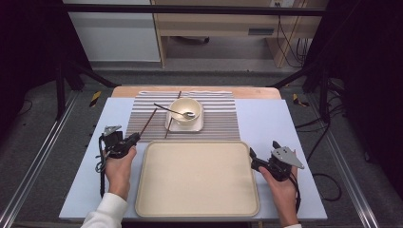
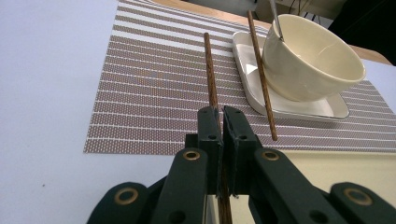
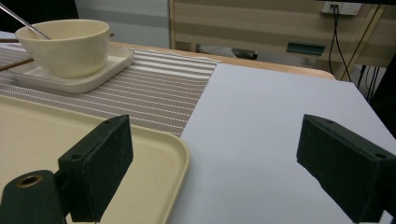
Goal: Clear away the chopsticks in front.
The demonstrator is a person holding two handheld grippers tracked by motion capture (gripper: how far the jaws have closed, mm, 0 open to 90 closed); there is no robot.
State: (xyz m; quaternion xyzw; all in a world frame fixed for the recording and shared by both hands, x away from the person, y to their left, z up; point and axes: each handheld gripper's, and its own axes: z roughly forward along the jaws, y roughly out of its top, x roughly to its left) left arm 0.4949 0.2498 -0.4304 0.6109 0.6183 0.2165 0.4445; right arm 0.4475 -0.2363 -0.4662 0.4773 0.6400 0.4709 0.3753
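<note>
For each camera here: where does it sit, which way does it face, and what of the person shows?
High view: above the person's side, facing forward and down on the tray; both forearms, left gripper, right gripper.
Left gripper view: along shut jaws clamping a chopstick.
Right gripper view: between open jaws, across the tray corner.
Shared by all: the bowl on its plate.
</note>
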